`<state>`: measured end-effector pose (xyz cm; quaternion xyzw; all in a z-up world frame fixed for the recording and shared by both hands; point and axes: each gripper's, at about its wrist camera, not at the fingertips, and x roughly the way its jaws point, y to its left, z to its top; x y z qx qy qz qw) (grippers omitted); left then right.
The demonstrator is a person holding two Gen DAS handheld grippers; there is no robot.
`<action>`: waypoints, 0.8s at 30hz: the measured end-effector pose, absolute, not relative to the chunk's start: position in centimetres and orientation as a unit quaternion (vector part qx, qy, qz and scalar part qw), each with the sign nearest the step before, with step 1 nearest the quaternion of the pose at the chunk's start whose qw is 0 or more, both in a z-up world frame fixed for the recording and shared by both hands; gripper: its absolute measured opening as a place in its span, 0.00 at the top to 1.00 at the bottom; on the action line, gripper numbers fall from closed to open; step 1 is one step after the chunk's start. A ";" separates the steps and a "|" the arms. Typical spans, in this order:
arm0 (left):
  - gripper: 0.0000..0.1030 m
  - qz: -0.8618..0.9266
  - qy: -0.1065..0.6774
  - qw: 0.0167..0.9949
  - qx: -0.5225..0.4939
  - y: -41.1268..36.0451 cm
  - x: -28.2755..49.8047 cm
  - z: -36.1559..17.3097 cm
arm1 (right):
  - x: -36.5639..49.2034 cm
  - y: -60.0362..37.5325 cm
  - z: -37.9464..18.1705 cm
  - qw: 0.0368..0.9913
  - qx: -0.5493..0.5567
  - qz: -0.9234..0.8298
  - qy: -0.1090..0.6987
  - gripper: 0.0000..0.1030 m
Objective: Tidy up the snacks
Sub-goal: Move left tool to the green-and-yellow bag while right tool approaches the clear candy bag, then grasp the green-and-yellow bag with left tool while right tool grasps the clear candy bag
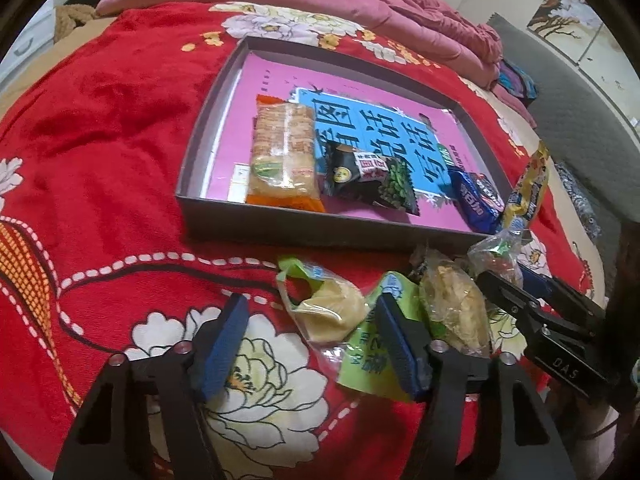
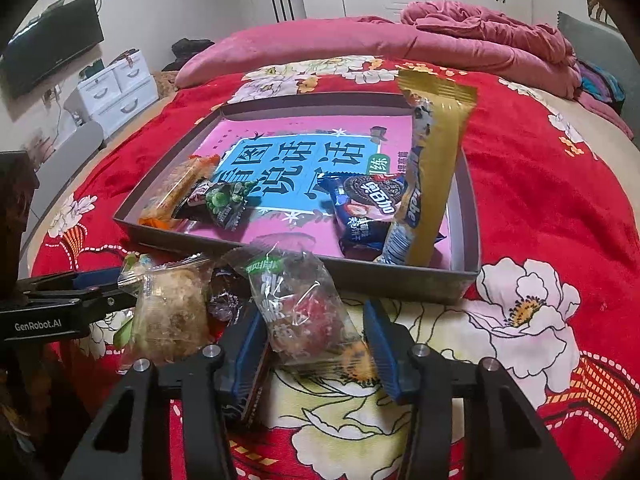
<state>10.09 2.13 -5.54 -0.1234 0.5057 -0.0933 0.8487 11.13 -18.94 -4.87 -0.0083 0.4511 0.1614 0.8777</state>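
Note:
A shallow grey tray (image 1: 320, 229) (image 2: 400, 278) lies on the red flowered blanket. It holds an orange cracker pack (image 1: 282, 152), a black pea packet (image 1: 370, 178) and a blue Oreo packet (image 2: 362, 206). A long gold packet (image 2: 434, 168) leans over its right corner. My left gripper (image 1: 312, 348) is open around a green-topped pastry packet (image 1: 328, 312); the right pad touches the wrapper and the left pad stands apart. My right gripper (image 2: 314, 340) has a clear packet with red filling (image 2: 304, 304) between its pads, which both meet the wrapper.
A second pastry packet (image 1: 452, 308) (image 2: 172, 312) and a dark wrapped sweet (image 2: 226, 294) lie between the two grippers. A pink quilt (image 2: 460, 36) is piled at the far side of the bed. White drawers (image 2: 116, 88) and a wall screen (image 2: 52, 44) stand at the left.

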 end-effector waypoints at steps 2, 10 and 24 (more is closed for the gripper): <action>0.39 -0.099 0.509 0.844 -0.138 2.3 10.2 -5.6 | 11.2 -19.0 -4.9 0.878 -0.007 0.161 0.452 0.52; 0.57 -0.128 0.517 0.828 -0.174 2.3 10.7 -6.2 | 11.1 -19.1 -4.8 0.878 -0.004 0.160 0.452 0.52; 0.62 -0.131 0.505 0.838 -0.161 1.9 10.6 -5.4 | 11.0 -19.7 -4.0 0.885 0.012 0.163 0.436 0.59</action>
